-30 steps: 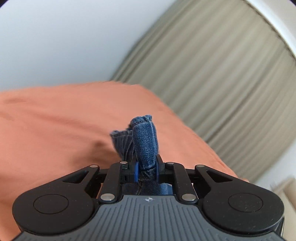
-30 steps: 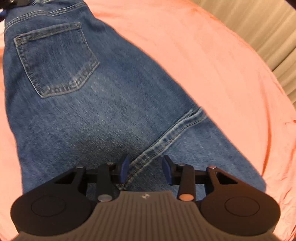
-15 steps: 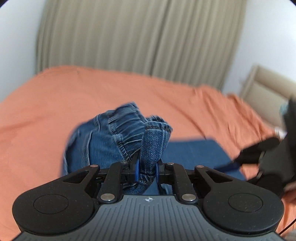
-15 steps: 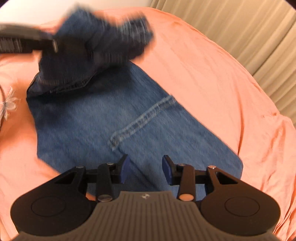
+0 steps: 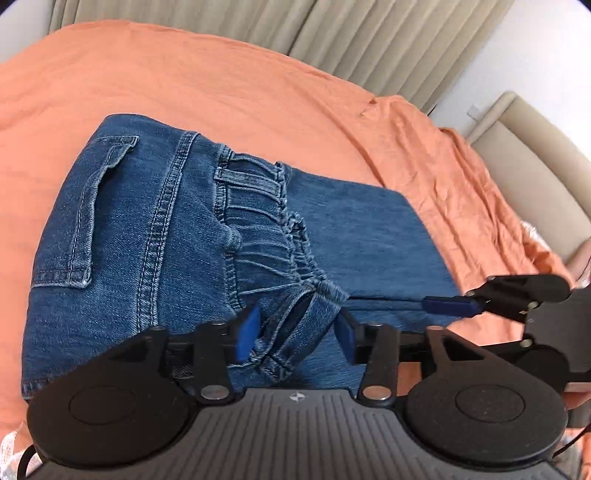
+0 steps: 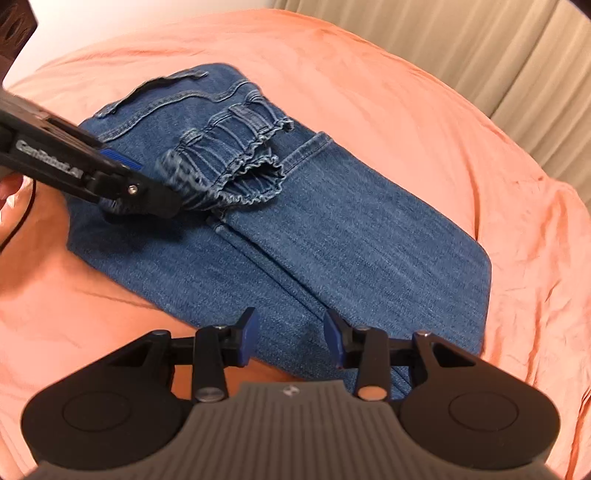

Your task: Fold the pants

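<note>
Blue jeans (image 5: 147,236) lie folded on the orange bed sheet (image 5: 221,85), the waist part with its elastic waistband (image 5: 266,229) laid over the legs (image 5: 365,236). My left gripper (image 5: 295,330) is open, its jaws apart on either side of the waistband corner. In the right wrist view the jeans (image 6: 351,236) lie ahead and the left gripper (image 6: 125,177) sits at the waistband (image 6: 236,155). My right gripper (image 6: 290,338) is open and empty above the near edge of the folded legs; it also shows in the left wrist view (image 5: 517,299).
Beige curtains (image 5: 369,33) hang behind the bed. A beige headboard or chair (image 5: 535,147) stands at the right. The orange sheet is wrinkled on the right side (image 6: 535,221). A hand (image 6: 11,199) shows at the left edge.
My left gripper carried the waist end over the legs, laid it down and opened. The jeans went from spread flat to folded over. My right gripper stayed open.
</note>
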`<state>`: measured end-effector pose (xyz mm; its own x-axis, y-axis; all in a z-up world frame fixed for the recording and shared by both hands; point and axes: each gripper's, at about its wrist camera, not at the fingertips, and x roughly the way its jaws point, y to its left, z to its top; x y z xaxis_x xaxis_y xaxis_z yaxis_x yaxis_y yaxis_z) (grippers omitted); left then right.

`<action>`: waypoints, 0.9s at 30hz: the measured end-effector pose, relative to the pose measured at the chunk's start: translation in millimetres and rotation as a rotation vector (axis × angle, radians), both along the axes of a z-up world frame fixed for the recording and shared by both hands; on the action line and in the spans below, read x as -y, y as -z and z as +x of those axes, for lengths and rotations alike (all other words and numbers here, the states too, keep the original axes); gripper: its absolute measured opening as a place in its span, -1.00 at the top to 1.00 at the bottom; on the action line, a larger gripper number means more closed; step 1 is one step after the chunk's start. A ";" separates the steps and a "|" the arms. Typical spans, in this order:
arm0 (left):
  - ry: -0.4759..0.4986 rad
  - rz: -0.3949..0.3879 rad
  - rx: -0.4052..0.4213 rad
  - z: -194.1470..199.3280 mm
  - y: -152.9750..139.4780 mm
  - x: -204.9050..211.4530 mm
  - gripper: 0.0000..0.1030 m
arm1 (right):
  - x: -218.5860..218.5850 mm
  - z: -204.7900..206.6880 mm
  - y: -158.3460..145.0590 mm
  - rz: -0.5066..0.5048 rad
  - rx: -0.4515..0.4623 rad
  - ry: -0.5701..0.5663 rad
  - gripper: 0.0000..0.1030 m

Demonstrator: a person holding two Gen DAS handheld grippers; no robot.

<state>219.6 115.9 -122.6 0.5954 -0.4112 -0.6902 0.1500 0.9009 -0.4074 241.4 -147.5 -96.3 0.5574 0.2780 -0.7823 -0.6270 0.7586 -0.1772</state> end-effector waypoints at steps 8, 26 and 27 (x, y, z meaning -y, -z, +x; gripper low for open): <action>-0.034 -0.097 0.092 -11.7 -33.1 -19.5 -0.30 | 0.3 1.6 -16.7 0.167 0.006 0.079 0.12; -0.336 -0.004 0.088 4.8 -9.4 -101.5 -0.30 | -42.4 86.7 -10.3 0.627 -0.240 0.281 0.22; -0.340 -0.018 0.090 0.8 -7.1 -107.7 -0.30 | -46.4 94.6 -7.6 0.642 -0.245 0.285 0.22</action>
<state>220.5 223.5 -115.6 0.7585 -0.1907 -0.6232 -0.1211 0.8983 -0.4223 335.9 -101.1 -88.7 0.5069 0.5925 -0.6260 -0.3547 0.8053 0.4750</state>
